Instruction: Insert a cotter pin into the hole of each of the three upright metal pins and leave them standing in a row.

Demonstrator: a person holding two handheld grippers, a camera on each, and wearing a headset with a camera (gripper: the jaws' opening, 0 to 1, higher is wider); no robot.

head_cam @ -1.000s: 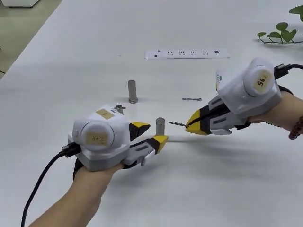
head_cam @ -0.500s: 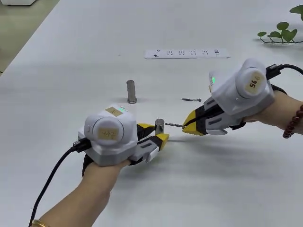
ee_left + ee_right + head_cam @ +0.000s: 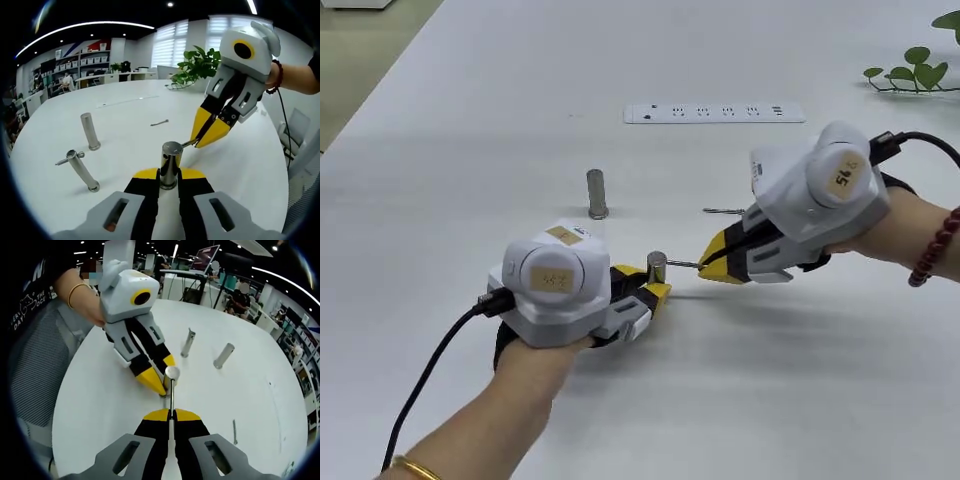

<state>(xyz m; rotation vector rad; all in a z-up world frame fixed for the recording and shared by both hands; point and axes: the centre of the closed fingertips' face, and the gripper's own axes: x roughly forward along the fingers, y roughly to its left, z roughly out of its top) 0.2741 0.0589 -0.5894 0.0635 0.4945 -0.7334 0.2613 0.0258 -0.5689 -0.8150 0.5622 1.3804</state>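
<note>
Left gripper view, at the bench: a metal pin point(image 3: 171, 162) stands upright on the white table point(image 3: 125, 107), clamped near its base by the left gripper point(image 3: 170, 176). The right gripper point(image 3: 207, 134), jaws pinched on a cotter pin point(image 3: 187, 143), holds its tip at the metal pin's upper end. A slightly off-line push may bend the thin wire or tip the metal pin. A fitted pin point(image 3: 80, 169), a bare pin point(image 3: 90, 131) and a spare cotter point(image 3: 159, 122) wait beyond.
</note>
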